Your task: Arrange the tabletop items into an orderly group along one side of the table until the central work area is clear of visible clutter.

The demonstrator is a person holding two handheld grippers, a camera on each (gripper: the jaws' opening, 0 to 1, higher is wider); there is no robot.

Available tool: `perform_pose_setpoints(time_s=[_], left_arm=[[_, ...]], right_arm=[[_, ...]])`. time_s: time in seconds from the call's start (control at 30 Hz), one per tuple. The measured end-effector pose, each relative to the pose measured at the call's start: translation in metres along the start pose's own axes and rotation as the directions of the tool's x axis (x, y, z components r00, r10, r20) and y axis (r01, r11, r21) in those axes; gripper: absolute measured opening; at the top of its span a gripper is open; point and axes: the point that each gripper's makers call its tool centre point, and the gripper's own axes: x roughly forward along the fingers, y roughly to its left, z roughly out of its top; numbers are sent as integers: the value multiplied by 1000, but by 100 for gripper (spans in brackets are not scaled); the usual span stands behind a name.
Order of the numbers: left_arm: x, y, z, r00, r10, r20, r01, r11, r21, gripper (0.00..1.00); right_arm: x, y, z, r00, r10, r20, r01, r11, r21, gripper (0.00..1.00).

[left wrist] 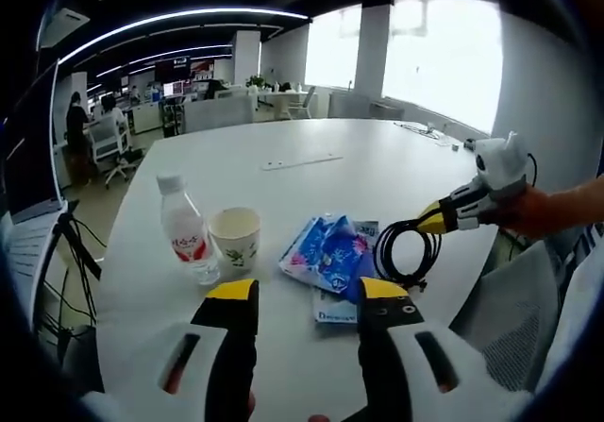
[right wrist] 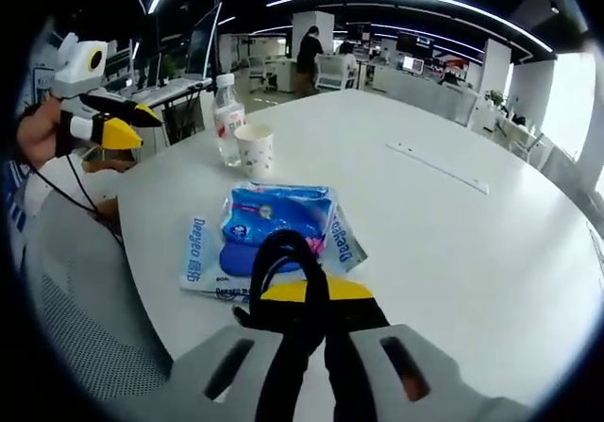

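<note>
The right gripper (right wrist: 307, 295) clamps a coiled black cable (right wrist: 283, 261) above blue plastic packets (right wrist: 274, 219). At eleven o'clock, a white paper cup (right wrist: 255, 148) touches a clear plastic water bottle (right wrist: 226, 115); the left gripper (left wrist: 310, 295) stands open, holding nothing

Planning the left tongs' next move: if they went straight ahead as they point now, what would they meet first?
Probably the blue plastic packet lying flat on the round white table, just beyond the open left tongs; depth is uncertain.
</note>
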Motion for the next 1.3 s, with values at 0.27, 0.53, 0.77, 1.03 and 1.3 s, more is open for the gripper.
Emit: perform_pose_setpoints(time_s=[0.27, 0.53, 0.77, 1.03, 1.3], left_arm=[[0, -4, -1, 1000, -2, -1, 2, 1000, -3, 41], [0, -4, -1, 1000, -3, 0, 3, 1000, 1, 41], [-1, -6, -2, 1000, -5, 0, 5, 1000, 3, 41], [-2, -8, -3, 1000, -5, -3, 5, 1000, 5, 40], [-4, -8, -3, 1000, -1, -1, 1, 1000, 5, 40]], right_arm=[[-18, -13, 1, 999, -37, 18, 37, 999, 1, 1], [-31, -30, 0, 997, -77, 26, 76, 997, 15, 1], [-42, -46, -7, 994, -110, 22, 110, 993, 30, 1], [-43, -56, -15, 993, -118, 1, 118, 992, 45, 1], [-28, -62, -24, 993, -110, -45, 114, 989, 90, 1]])
